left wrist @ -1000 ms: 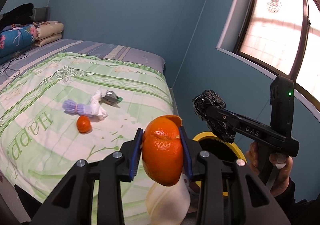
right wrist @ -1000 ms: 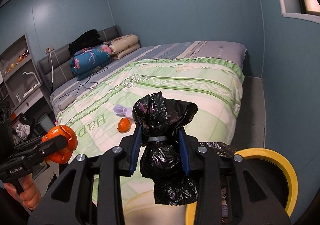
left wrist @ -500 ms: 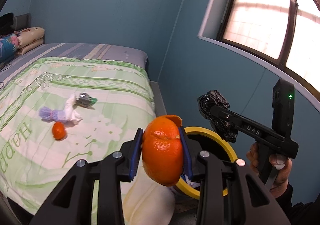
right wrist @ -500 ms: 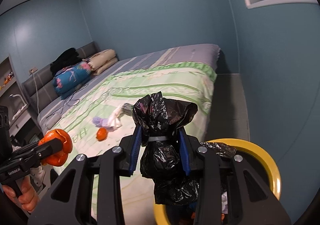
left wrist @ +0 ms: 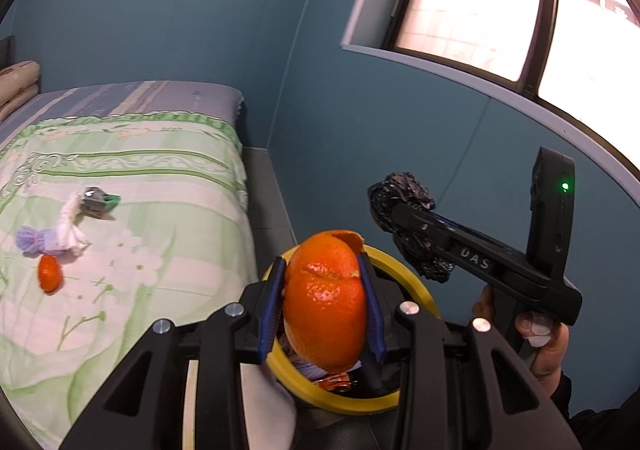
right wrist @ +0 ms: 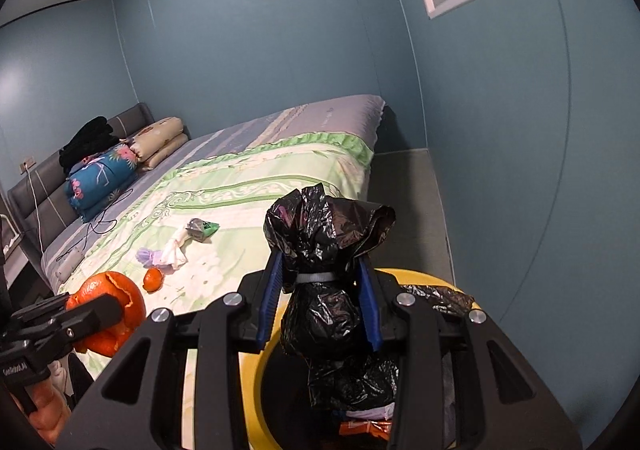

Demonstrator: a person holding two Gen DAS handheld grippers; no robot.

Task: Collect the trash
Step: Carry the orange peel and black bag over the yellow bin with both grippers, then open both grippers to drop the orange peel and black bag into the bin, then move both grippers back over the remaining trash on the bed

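My left gripper (left wrist: 325, 296) is shut on a piece of orange peel (left wrist: 326, 304) and holds it above the yellow-rimmed trash bin (left wrist: 416, 286). My right gripper (right wrist: 322, 304) is shut on a small tied black plastic bag (right wrist: 320, 278) over the same bin (right wrist: 430, 276), which has rubbish inside. In the left wrist view the right gripper (left wrist: 394, 209) with the bag (left wrist: 404, 189) hangs right of the bin. On the bed lie a small orange peel (left wrist: 49, 278), a white and purple wad (left wrist: 52, 238) and a crumpled green-silver wrapper (left wrist: 98, 201).
The bed with a green quilt (left wrist: 160, 189) is to the left, the bin on the floor strip (left wrist: 268, 209) between bed and blue wall (left wrist: 360, 121). A window (left wrist: 500, 9) is upper right. Pillows and folded bedding (right wrist: 108, 165) sit at the headboard.
Both grippers have swung right and moved over the bin, which now sits right under the peel and the bag. The bed has slid to the left of view.
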